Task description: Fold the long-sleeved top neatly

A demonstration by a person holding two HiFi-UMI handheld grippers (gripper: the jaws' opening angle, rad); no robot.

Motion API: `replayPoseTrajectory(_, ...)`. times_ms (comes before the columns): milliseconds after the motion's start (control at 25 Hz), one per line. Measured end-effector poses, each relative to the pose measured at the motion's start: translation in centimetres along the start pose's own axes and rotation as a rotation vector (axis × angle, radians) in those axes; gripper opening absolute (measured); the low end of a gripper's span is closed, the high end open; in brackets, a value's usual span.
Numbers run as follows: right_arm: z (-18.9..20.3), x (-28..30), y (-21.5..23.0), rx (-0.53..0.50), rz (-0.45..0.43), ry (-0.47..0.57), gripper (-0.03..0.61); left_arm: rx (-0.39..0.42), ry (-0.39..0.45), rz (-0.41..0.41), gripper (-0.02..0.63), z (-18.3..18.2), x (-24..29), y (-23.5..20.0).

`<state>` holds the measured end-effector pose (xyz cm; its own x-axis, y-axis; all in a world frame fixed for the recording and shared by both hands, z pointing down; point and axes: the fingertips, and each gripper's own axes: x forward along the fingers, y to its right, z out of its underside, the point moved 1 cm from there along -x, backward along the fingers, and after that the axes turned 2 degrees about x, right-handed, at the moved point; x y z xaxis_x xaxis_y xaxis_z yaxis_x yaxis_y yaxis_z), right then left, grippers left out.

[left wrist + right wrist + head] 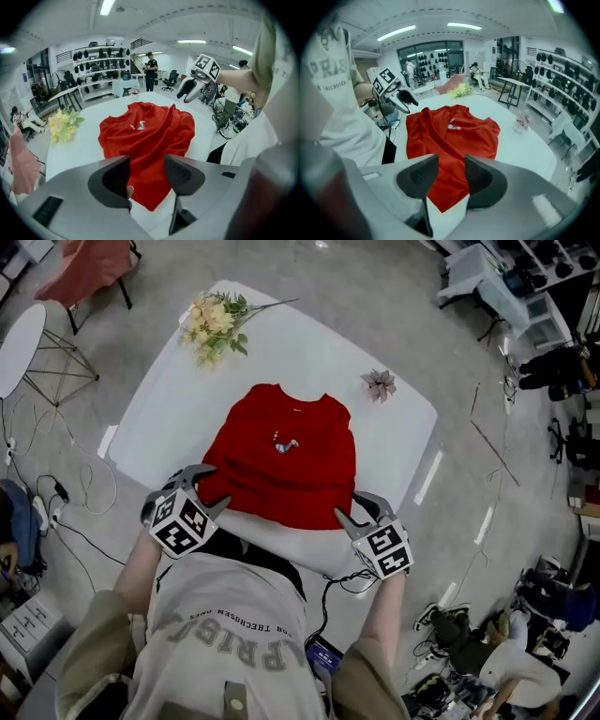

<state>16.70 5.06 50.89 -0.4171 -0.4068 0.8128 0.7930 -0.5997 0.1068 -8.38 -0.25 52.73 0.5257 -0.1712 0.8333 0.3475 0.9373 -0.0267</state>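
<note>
Your long-sleeved top (281, 465) lies on the white tabletop (159, 399), in the middle of the head view. Its collar points to the top of the frame and its hem to the bottom. No sleeve sticks out at either side, and the cloth is creased. A small light-coloured motif sits on the chest.

Your left gripper (217, 486) is at the lower left corner of the top, and your right gripper (352, 505) is at the lower right corner. Each one points in toward the hem.

In the left gripper view your fingers (180, 173) are spread. Red cloth shows through the gap, but they pinch none of it. In the right gripper view the fingers (485, 180) also stand apart. A corner of the hem lies on the tabletop beyond them, unheld.

A bunch of yellow flowers (214, 322) rests at the upper left of the tabletop. A small pink flower (379, 384) sits at the upper right, just beside the top's shoulder. Neither touches the red cloth.
</note>
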Motion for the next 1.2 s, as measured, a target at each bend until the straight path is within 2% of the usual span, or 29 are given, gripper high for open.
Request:
replayPoseTrajectory(120, 1.2, 1.6, 0.1, -0.118, 0.022, -0.074, 0.161, 0.175, -0.077, -0.072, 0.208, 0.2, 2.5, -0.7)
replayPoseTrajectory(200, 2.4, 3.0, 0.9, -0.157, 0.007, -0.132, 0.160, 0.292, -0.153, -0.111, 0.135, 0.7, 4.0, -1.5)
replayPoseTrajectory(280, 3.0, 3.8, 1.4, -0.184, -0.021, -0.163, 0.156, 0.345, -0.179, -0.139, 0.086, 0.7, 4.7, -2.3)
replayPoseTrajectory(320, 2.9, 3.8, 1.7, -0.193, -0.027, -0.161, 0.124, 0.352, -0.176, -0.155, 0.052, 0.5, 4.7, -2.7)
replayPoseTrajectory(360, 2.6, 3.6, 2.1, -0.194, -0.023, -0.149, 0.044, 0.350, -0.167, -0.173, 0.029, 0.1, 4.5, -3.2)
replayPoseTrajectory(400, 2.2, 3.2, 2.6, -0.186, -0.013, -0.132, 0.002, 0.338, -0.152, -0.193, 0.025, -0.4, 4.2, -3.7)
replayPoseTrajectory(560, 0.8, 2.4, 5.2, -0.151, 0.033, -0.092, 0.002, 0.238, -0.116, -0.239, 0.021, -1.7, 4.2, -5.7)
replayPoseTrajectory(640, 0.1, 2.5, 5.7, -0.147, 0.032, -0.067, 0.002, 0.198, -0.139, -0.237, 0.021, -1.2, 5.3, -6.3)
replayPoseTrajectory(720, -0.5, 2.6, 4.8, -0.130, -0.012, -0.046, 0.003, 0.157, -0.176, -0.230, 0.021, -0.3, 6.6, -6.8)
replayPoseTrajectory(800, -1.0, 2.6, 2.8, -0.121, -0.090, -0.034, 0.054, 0.112, -0.190, -0.233, 0.023, 0.3, 7.2, -7.2)
replayPoseTrajectory(880, -1.3, 2.6, 0.5, -0.137, -0.166, -0.035, 0.163, 0.062, -0.173, -0.264, 0.036, 0.3, 6.6, -7.6)
replayPoseTrajectory(960, -1.1, 2.6, -1.3, -0.183, -0.207, -0.053, 0.170, 0.028, -0.137, -0.328, 0.125, -0.1, 4.7, -8.0)
replayPoseTrajectory(1040, -0.4, 3.2, -1.5, -0.235, -0.188, -0.089, 0.170, 0.026, -0.092, -0.364, 0.140, -0.5, 2.5, -7.6)
replayPoseTrajectory(1120, 0.9, 4.4, 0.1, -0.277, -0.130, -0.146, 0.170, 0.046, -0.057, -0.299, 0.140, -1.2, 1.3, -5.6)
replayPoseTrajectory(1200, 2.4, 5.3, 1.6, -0.304, -0.111, -0.213, 0.167, 0.063, -0.044, -0.187, 0.138, -1.7, 1.8, -3.1)
